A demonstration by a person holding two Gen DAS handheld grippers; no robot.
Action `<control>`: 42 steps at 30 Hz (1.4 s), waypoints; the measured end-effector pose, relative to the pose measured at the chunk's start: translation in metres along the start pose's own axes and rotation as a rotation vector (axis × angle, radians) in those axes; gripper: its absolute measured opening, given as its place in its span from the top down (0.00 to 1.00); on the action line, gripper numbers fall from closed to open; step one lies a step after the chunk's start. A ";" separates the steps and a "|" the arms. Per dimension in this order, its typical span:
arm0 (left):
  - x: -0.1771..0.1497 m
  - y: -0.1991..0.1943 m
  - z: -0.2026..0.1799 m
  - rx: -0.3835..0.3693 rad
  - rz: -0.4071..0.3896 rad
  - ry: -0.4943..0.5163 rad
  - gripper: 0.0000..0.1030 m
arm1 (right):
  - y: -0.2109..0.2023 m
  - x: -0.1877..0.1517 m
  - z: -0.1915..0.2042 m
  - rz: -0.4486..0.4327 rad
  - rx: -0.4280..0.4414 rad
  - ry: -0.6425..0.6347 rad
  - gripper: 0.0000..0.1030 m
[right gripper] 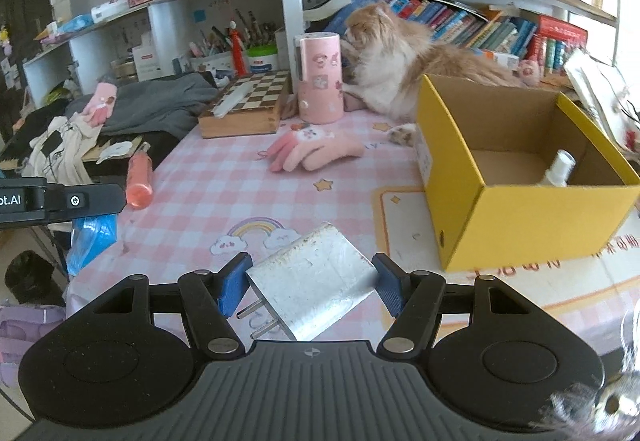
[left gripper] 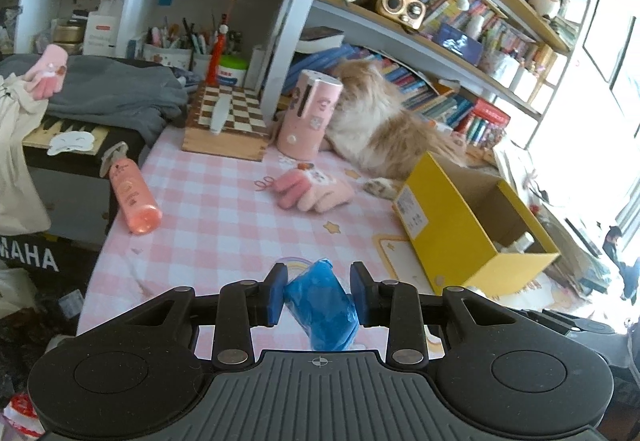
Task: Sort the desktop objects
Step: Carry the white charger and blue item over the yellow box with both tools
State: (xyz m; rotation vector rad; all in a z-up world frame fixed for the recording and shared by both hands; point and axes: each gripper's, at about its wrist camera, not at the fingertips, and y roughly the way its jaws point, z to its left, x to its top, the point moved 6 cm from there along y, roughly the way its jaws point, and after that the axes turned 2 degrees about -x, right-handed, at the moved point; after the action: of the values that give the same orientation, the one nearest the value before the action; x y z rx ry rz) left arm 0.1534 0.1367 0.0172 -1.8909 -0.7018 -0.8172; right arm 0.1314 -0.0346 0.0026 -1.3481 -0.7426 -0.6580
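Observation:
My left gripper (left gripper: 319, 293) is shut on a blue plastic-wrapped packet (left gripper: 322, 305), held above the near edge of the pink checked tablecloth (left gripper: 224, 201). The packet also shows in the right wrist view (right gripper: 92, 237) under the left gripper's body. My right gripper (right gripper: 308, 283) is shut on a white plug charger (right gripper: 316, 281), prongs pointing back left. An open yellow box (right gripper: 516, 201) stands to the right with a white bottle (right gripper: 558, 171) inside; it also shows in the left wrist view (left gripper: 472, 225). A pink glove (left gripper: 316, 189) and a pink bottle (left gripper: 134, 197) lie on the table.
A cat (right gripper: 408, 57) lies at the back beside a pink cylinder (right gripper: 320, 77). A wooden chessboard box (right gripper: 248, 101) sits back left. Grey clothes (left gripper: 112, 89) cover a keyboard to the left. Crowded bookshelves (left gripper: 440, 41) rise behind.

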 end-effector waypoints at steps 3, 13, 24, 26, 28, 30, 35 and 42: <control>-0.005 -0.002 -0.005 -0.020 0.009 0.010 0.69 | -0.007 -0.007 -0.002 0.005 -0.013 0.013 0.39; -0.027 0.001 -0.025 -0.094 0.084 0.060 0.75 | -0.024 -0.029 -0.012 0.038 -0.063 0.061 0.39; -0.015 0.007 -0.027 -0.128 0.041 0.043 0.77 | -0.036 -0.041 -0.030 0.054 -0.136 0.100 0.39; -0.012 0.008 -0.026 -0.125 0.036 0.045 0.77 | -0.038 -0.042 -0.031 0.057 -0.142 0.096 0.39; -0.012 0.009 -0.027 -0.128 0.038 0.052 0.77 | -0.039 -0.043 -0.033 0.059 -0.146 0.094 0.39; -0.013 0.011 -0.031 -0.139 0.049 0.059 0.77 | -0.041 -0.043 -0.035 0.058 -0.155 0.094 0.39; -0.019 0.017 -0.049 -0.187 0.078 0.070 0.77 | -0.045 -0.045 -0.045 0.054 -0.183 0.103 0.39; -0.022 0.026 -0.078 -0.257 0.097 0.098 0.77 | -0.048 -0.047 -0.061 0.058 -0.209 0.138 0.39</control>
State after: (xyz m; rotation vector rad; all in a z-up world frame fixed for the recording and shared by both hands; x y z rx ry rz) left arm 0.1401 0.0532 0.0141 -2.0800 -0.4573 -0.9674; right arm 0.0703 -0.1009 -0.0096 -1.4926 -0.5326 -0.7901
